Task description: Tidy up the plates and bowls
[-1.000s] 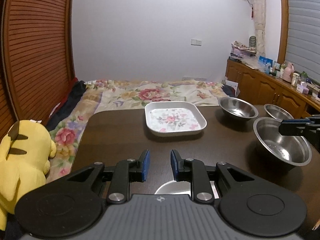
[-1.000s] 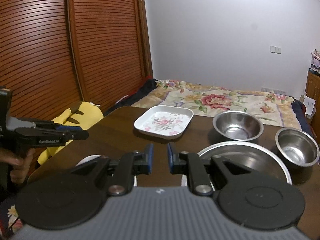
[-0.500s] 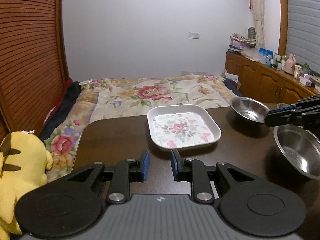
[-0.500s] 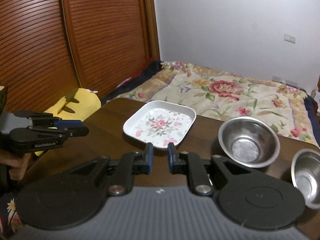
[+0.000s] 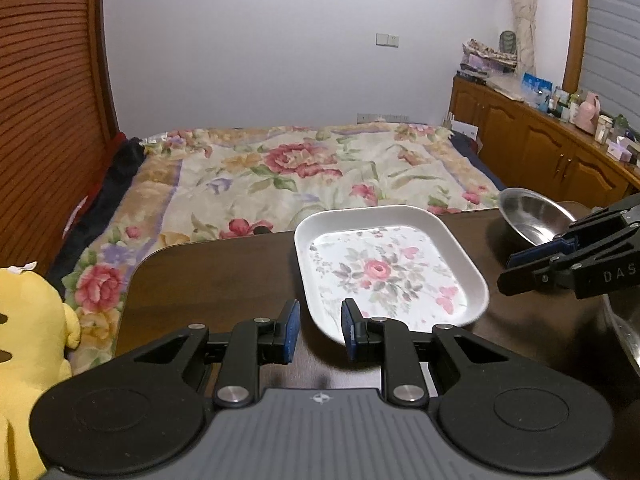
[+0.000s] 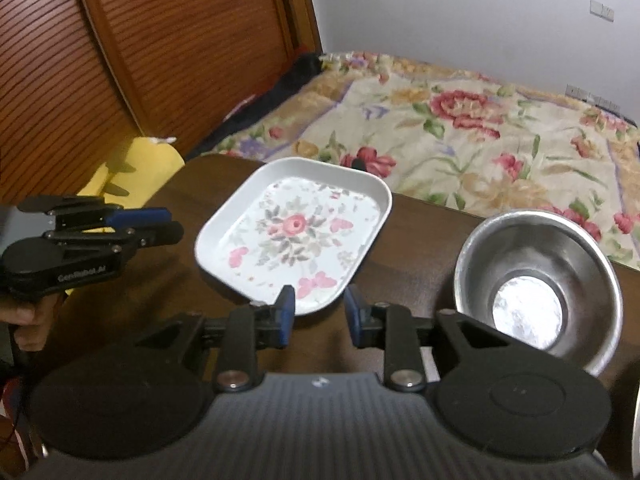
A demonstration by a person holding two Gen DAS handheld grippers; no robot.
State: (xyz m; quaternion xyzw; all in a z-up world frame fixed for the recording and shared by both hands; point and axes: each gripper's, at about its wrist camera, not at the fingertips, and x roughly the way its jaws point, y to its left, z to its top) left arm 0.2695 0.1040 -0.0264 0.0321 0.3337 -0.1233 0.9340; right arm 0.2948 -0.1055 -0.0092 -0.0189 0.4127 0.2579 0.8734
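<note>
A white rectangular plate with a flower print [image 5: 384,268] [image 6: 296,232] lies on the dark wooden table [image 5: 220,280] [image 6: 420,248]. My left gripper [image 5: 320,332] is open, and the plate's near left corner sits right at its blue fingertips. The right gripper [image 6: 318,312] is open too, with the plate's near rim just at its tips. Each gripper shows in the other's view: the right gripper [image 5: 506,271] right of the plate, the left gripper [image 6: 174,225] left of it. A steel bowl [image 5: 528,216] [image 6: 536,280] stands to the right of the plate.
A larger steel bowl [image 5: 626,332] shows at the table's right edge. A yellow plush toy [image 5: 28,340] [image 6: 132,164] sits off the table's left side. Beyond the far edge is a bed with a floral cover [image 5: 300,168]. A wooden cabinet [image 5: 560,152] lines the right wall.
Both grippers have moved forward across the table, up to the flower plate. The right gripper's jaws stand wider apart than before. The bowls and the near round plate have slid out of view.
</note>
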